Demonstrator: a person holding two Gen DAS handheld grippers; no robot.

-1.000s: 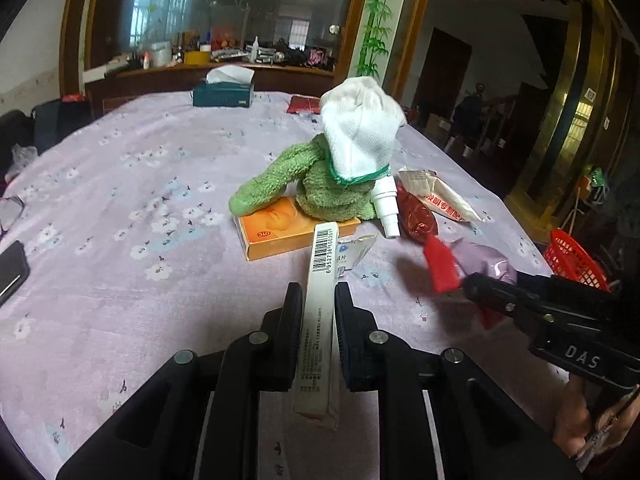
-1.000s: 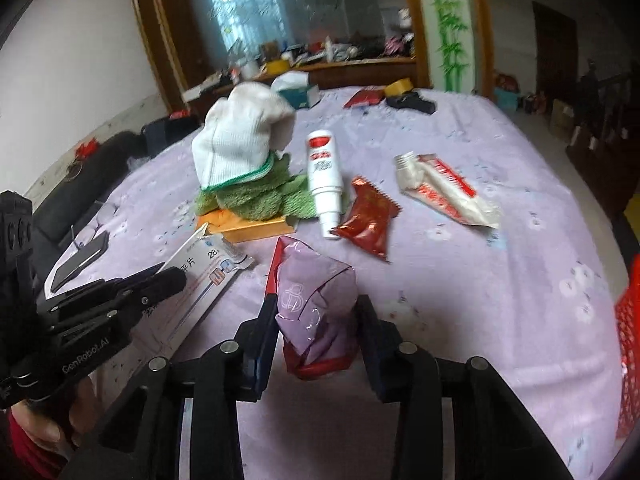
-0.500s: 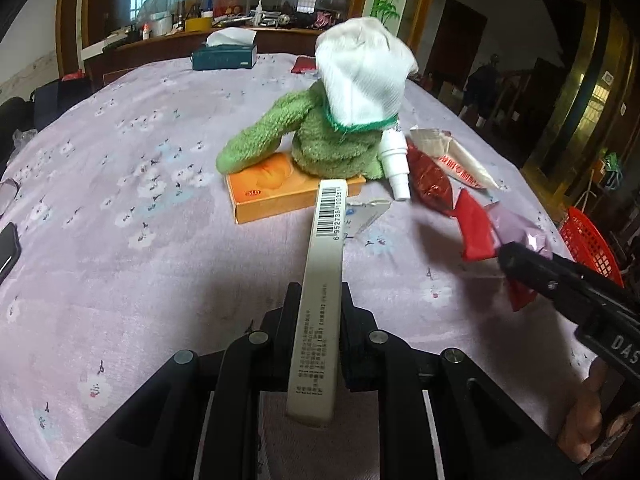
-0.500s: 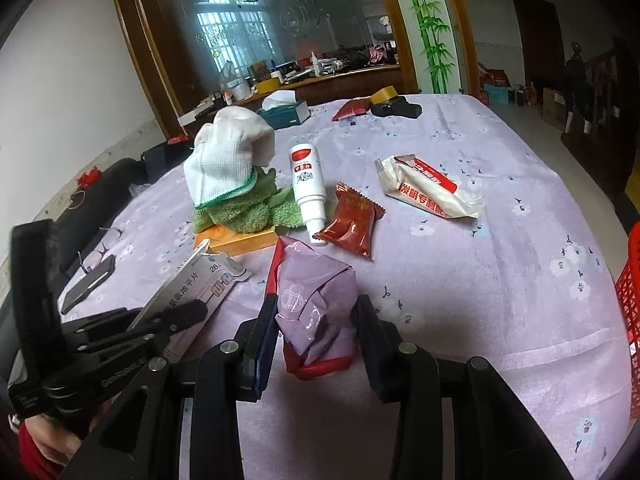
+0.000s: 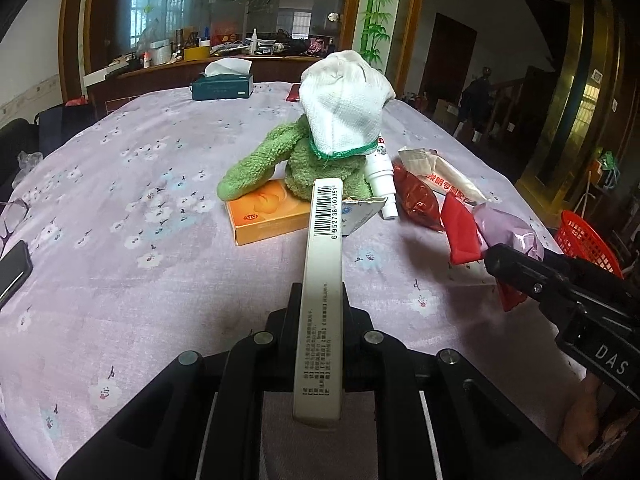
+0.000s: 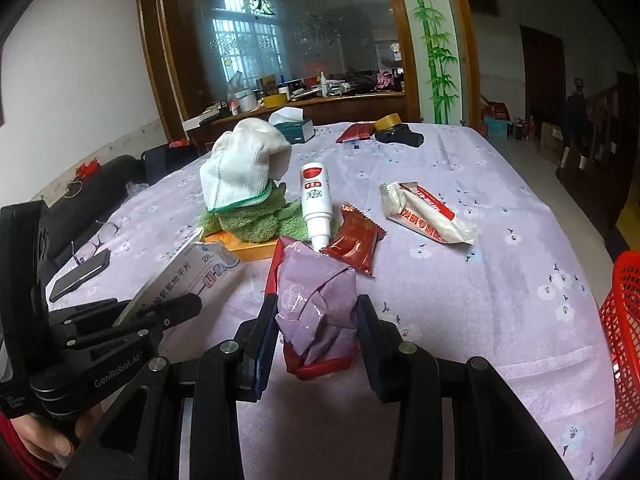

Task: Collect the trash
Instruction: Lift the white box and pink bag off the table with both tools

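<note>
Step in hand: both grippers are loaded and raised over the lilac flower-print tablecloth (image 5: pixel 120 208); I judge this the carry stage, with no drop made yet.
Left gripper (image 5: pixel 320 312): pressed onto the long flat white cardboard medicine box (image 5: pixel 322 264), which runs straight out toward 12 o'clock, its torn flap at the far end.
Right gripper (image 6: pixel 316 320): pinching the crumpled lilac and red plastic wrapper (image 6: pixel 316 300), which stands upright between the fingers.
Next move: swing both loads to the red plastic mesh basket (image 6: pixel 624 332) at 3 o'clock off the table edge, then part the fingers above it; the light wrapper may cling.
Trash left on table: dark red foil snack packet (image 6: pixel 356 242), cream sachet with a red stripe (image 6: pixel 428 216) at 1 o'clock, white spray bottle with a red label (image 6: pixel 316 200).
Other items: white knit cloth (image 5: pixel 344 108) over green fluffy towel (image 5: pixel 288 160), resting on orange flat carton (image 5: pixel 268 216).
Box barcode: 6952738100351.
Orange carton: "OTC", seen inverted.
Gripper bodies: "GenRobot.AI" on the left, "DAS" on the right.
Sachet and bottle print: Chinese characters, too small to read surely.
</note>
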